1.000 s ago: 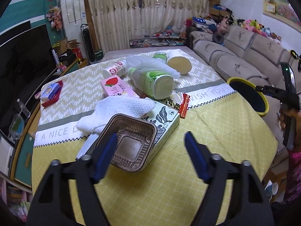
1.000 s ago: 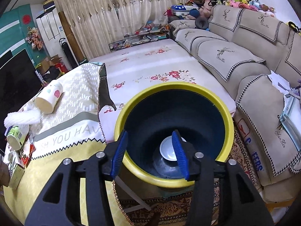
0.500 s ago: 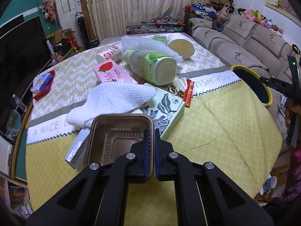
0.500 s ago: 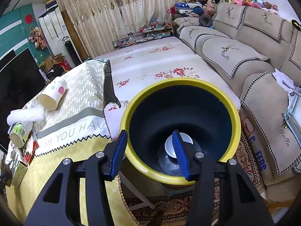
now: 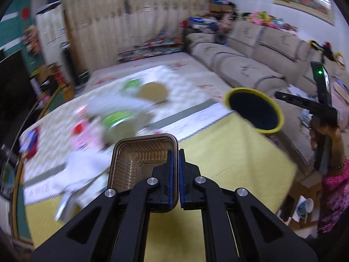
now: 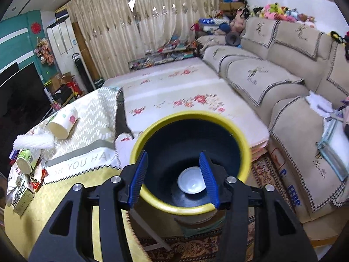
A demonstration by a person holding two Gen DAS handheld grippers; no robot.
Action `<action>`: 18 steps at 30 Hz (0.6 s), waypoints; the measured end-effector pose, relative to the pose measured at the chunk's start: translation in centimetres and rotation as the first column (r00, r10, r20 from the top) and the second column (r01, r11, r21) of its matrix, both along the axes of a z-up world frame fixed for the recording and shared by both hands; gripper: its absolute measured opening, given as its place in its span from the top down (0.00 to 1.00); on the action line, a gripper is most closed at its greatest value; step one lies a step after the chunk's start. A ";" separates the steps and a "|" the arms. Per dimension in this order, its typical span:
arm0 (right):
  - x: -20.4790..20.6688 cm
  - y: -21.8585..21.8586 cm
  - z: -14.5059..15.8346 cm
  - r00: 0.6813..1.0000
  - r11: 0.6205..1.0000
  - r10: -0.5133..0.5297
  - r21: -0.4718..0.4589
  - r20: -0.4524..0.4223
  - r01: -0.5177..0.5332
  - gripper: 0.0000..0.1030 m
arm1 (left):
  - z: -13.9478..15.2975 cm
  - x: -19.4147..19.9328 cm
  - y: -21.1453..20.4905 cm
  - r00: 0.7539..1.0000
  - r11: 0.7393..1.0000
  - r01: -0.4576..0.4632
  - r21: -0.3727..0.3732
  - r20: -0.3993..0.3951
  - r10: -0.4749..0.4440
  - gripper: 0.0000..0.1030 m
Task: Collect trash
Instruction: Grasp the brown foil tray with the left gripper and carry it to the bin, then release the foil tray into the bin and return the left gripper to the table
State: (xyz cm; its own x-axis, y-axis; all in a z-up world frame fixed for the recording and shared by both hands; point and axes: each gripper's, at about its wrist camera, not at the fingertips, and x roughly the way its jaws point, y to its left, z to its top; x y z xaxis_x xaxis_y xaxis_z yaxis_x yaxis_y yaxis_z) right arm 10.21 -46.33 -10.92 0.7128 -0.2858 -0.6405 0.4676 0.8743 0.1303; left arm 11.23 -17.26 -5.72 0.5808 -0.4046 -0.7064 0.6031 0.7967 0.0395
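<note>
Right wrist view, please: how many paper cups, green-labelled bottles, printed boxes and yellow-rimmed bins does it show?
paper cup: 1
green-labelled bottle: 1
printed box: 1
yellow-rimmed bin: 1
Total: 4

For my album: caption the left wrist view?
Left gripper pinches brown plastic tray, yellow-rimmed bin beyond.

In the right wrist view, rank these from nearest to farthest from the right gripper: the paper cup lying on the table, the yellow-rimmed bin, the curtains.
1. Yellow-rimmed bin: its near rim sits between the fingers of the right gripper.
2. Paper cup: on its side, up and left on the table.
3. Curtains: along the back wall, far beyond both.
</note>
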 end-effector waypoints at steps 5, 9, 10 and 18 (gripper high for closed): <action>-2.5 -2.2 0.3 0.997 0.997 -0.073 -0.031 0.015 0.073 0.54 | 0.7 1.0 -7.4 0.990 0.990 0.138 -0.005 0.010 -0.138 0.95; -4.1 -4.3 -0.6 0.993 0.993 -0.115 -0.005 0.004 0.115 0.53 | 0.6 2.5 -14.0 0.968 0.968 0.250 -0.028 -0.032 -0.251 0.95; -4.4 -4.6 -0.9 0.993 0.993 -0.122 -0.001 0.000 0.122 0.53 | 0.5 3.0 -16.1 0.959 0.960 0.279 -0.032 -0.040 -0.280 0.95; -6.6 -7.9 -2.7 0.983 0.982 -0.184 0.049 -0.010 0.184 0.53 | -2.1 5.7 -27.6 0.921 0.924 0.381 -0.016 -0.086 -0.381 0.95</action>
State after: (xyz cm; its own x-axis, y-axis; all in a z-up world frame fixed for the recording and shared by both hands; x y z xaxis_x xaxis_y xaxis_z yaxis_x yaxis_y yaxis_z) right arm 3.66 -54.18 -13.64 0.6473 -0.3791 -0.6612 0.6206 0.7658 0.1685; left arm 16.93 -44.90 -7.78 0.3204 -0.5825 -0.7470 0.8621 0.5061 -0.0248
